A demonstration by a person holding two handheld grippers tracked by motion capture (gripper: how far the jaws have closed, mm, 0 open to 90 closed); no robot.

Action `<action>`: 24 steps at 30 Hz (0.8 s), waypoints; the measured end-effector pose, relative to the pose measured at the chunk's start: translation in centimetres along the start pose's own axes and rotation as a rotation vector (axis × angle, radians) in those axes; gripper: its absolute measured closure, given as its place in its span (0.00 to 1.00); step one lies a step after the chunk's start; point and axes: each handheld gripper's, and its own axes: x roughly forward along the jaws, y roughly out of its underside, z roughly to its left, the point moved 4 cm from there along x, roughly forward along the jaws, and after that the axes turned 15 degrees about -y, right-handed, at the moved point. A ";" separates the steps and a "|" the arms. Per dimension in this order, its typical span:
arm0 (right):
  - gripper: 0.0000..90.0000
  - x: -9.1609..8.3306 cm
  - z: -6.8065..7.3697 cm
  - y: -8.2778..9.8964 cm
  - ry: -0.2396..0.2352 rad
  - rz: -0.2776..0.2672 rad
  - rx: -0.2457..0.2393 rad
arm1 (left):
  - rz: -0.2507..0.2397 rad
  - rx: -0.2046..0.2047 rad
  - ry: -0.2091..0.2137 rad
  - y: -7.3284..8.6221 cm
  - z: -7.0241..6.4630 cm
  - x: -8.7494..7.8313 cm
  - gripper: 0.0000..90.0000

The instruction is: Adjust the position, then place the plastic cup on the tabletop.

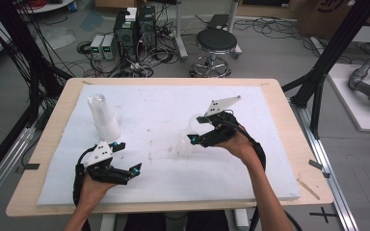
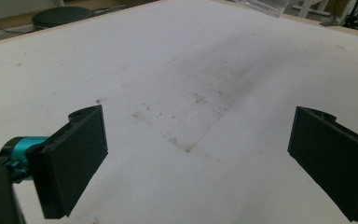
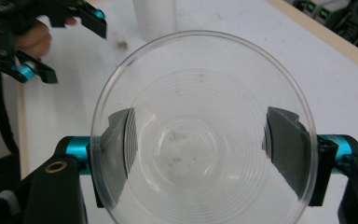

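Our right claw (image 1: 195, 137) grips a clear cup (image 3: 200, 135); the cup stack (image 1: 103, 118) stands leftward, nearer our released left claw (image 1: 125, 161).

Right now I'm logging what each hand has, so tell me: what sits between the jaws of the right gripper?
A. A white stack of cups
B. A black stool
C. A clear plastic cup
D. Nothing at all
C: in the right gripper view the clear plastic cup sits with its open mouth toward the camera, and both jaws of the right gripper press on its sides.
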 end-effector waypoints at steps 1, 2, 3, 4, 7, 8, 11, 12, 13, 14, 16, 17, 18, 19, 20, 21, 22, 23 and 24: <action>0.29 0.1 -0.2 -0.1 0.010 0.021 -0.002 | 0.001 -0.001 -0.012 0.2 0.2 0.0 0.05; 0.29 0.3 -0.3 -0.2 0.013 0.046 0.010 | -0.002 -0.009 -0.020 0.4 0.3 0.0 0.05; 0.29 0.4 -0.5 -0.3 0.017 0.059 0.007 | -0.002 -0.010 -0.030 0.6 0.5 -0.1 0.05; 0.29 0.5 -0.6 -0.4 0.024 0.079 0.011 | 0.000 -0.016 -0.037 0.8 0.6 -0.1 0.05; 0.29 0.8 -0.9 -0.7 0.034 0.101 0.016 | -0.004 -0.028 -0.048 1.1 0.9 -0.1 0.05; 0.29 1.0 -1.1 -0.9 0.038 0.117 0.021 | -0.007 -0.035 -0.050 1.4 0.9 0.0 0.05; 0.29 1.2 -1.2 -1.1 0.044 0.136 0.022 | -0.002 -0.034 -0.055 1.6 1.0 0.1 0.05; 0.29 1.3 -1.2 -1.2 0.044 0.141 0.021 | -0.008 -0.033 -0.051 1.6 1.0 0.2 0.05; 0.29 1.4 -1.2 -1.3 0.044 0.148 0.030 | -0.007 -0.035 -0.053 1.7 1.0 0.2 0.05; 0.29 1.6 -1.3 -1.4 0.045 0.156 0.018 | -0.013 -0.045 -0.048 1.9 1.0 0.2 0.05; 0.29 1.7 -1.4 -1.5 0.045 0.158 0.018 | -0.013 -0.044 -0.050 2.0 1.0 0.2 0.05; 0.29 1.8 -1.4 -1.5 0.050 0.159 0.019 | -0.013 -0.052 -0.048 2.1 1.1 0.2 0.05; 0.29 1.8 -1.4 -1.5 0.048 0.161 0.023 | -0.010 -0.050 -0.050 2.1 1.1 0.2 0.05; 0.29 1.8 -1.5 -1.5 0.050 0.159 0.026 | -0.012 -0.051 -0.052 2.1 1.1 0.2 0.05; 0.29 1.8 -1.5 -1.5 0.051 0.161 0.027 | -0.014 -0.053 -0.049 2.1 1.2 0.2 0.05; 0.29 1.8 -1.6 -1.5 0.052 0.160 0.025 | -0.018 -0.053 -0.055 2.1 1.2 0.1 0.05; 0.29 1.8 -1.6 -1.5 0.052 0.163 0.027 | -0.022 -0.049 -0.056 2.0 1.3 0.1 0.05; 0.29 1.8 -1.6 -1.4 0.054 0.163 0.026 | -0.025 -0.053 -0.055 2.0 1.3 0.1 0.05; 0.29 1.8 -1.6 -1.5 0.054 0.163 0.029 | -0.027 -0.059 -0.052 1.9 1.3 0.1 0.05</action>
